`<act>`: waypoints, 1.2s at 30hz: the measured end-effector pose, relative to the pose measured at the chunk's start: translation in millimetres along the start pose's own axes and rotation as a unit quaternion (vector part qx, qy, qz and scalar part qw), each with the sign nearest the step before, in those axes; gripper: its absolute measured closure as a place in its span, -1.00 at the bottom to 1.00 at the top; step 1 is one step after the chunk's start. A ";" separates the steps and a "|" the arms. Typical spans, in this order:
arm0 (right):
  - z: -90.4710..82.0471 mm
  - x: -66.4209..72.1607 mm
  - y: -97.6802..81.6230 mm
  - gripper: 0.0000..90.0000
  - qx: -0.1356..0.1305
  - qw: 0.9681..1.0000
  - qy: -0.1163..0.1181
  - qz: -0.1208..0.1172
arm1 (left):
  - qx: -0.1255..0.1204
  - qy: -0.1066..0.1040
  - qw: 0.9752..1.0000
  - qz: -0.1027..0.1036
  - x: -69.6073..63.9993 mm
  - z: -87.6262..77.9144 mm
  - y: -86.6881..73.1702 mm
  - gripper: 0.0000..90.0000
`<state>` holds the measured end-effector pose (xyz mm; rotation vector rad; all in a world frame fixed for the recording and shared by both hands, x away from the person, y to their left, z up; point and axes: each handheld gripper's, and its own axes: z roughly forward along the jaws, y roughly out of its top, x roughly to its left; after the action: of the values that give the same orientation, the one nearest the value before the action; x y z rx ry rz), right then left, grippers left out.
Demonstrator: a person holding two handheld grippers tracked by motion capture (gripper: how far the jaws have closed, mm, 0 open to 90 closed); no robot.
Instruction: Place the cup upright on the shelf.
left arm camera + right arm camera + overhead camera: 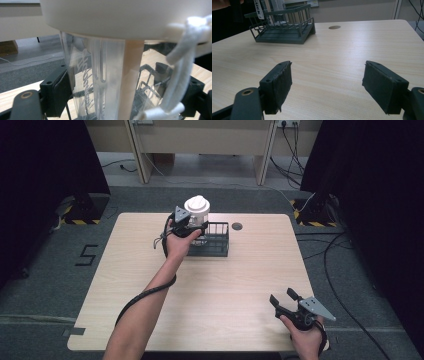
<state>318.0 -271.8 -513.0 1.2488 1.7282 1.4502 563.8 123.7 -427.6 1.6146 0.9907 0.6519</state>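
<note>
**Operator:** Right up against the lens in the left gripper view, I'm seeing a clear plastic bottle [100,82] with a white lid [105,17] and a white cord loop [182,67] hanging off it. I'm holding it with the left gripper [192,227], whose jaws are sitting tight against the bottle's two sides, so it is clamped. In the high view the bottle [197,215] is standing at the left end of the dark wire basket [220,251] on the far side of the table [240,295].

**Second:** And your other hand?

**Operator:** I'm keeping the right gripper [284,301] near the table's front right corner, jaws spread wide and holding nothing, well apart from the basket [284,35].

**Second:** What are you worrying about?

**Operator:** Slipping, mainly. Smooth plastic could be sliding between the pads if I'm tilting it. That cord might be snagging on the basket wires, and then the basket, being light, might be tipping or dragging along. A heavy lid would also be making the bottle top-heavy, I judge.

**Second:** Anything you can't make out?

**Operator:** Plenty. I can't tell whether the bottle's base is resting inside the basket, touching its rim, or hanging above it; my hand and the gripper are covering that. Its bottom is cut off in the left gripper view, the markings on its wall are unreadable, and I can't say whether anything is inside.
</note>
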 end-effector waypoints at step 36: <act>1.2 2.1 0.0 -0.47 0.003 1.000 0.004 -0.004 | 0.015 -0.006 1.000 -0.001 -0.3 0.6 -11.4 -0.69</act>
<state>318.2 -269.4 -513.1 1.2399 1.7419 1.4480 561.0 124.0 -438.6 1.6430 0.9978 0.6288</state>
